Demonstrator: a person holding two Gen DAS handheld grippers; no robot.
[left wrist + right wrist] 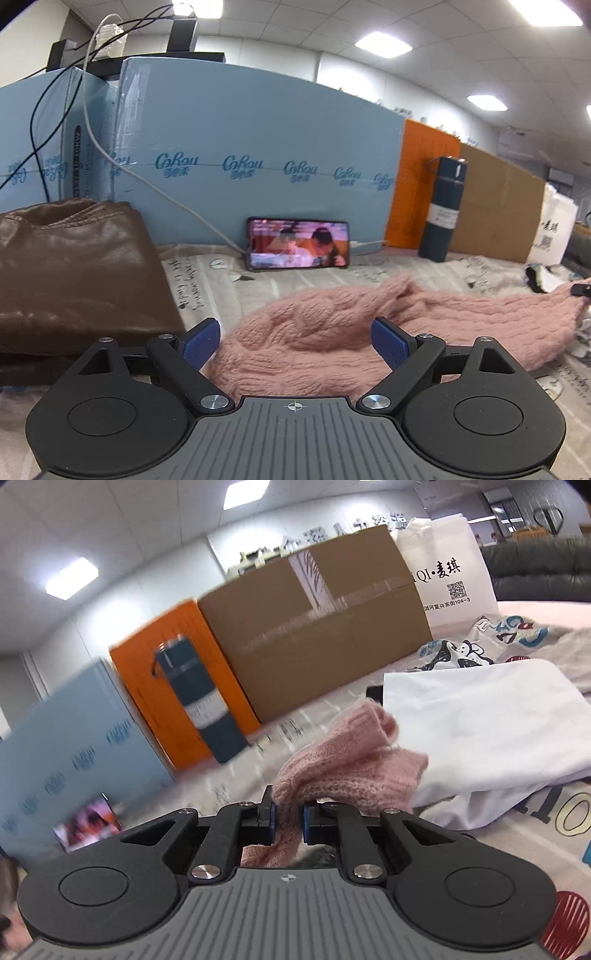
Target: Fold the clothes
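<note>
Pink knit sweater lay stretched across the printed tabletop, in front of the phone propped against the blue board. Left tongs hung spread wide above the sweater, gripping nothing. Right tongs were pressed together, pinching the sweater's edge beside a folded white garment.

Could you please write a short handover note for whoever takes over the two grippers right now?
Left gripper: open, empty, just above the near end of the pink sweater.
Right gripper: shut on a bunched edge of the sweater, lifting it beside the white garment.
The sweater lies stretched and rumpled across the printed sheet. A folded brown garment sits on the left.
Done: the brown garment looks folded.
Left: the sweater is not yet folded; more clothes wait on the right.
</note>
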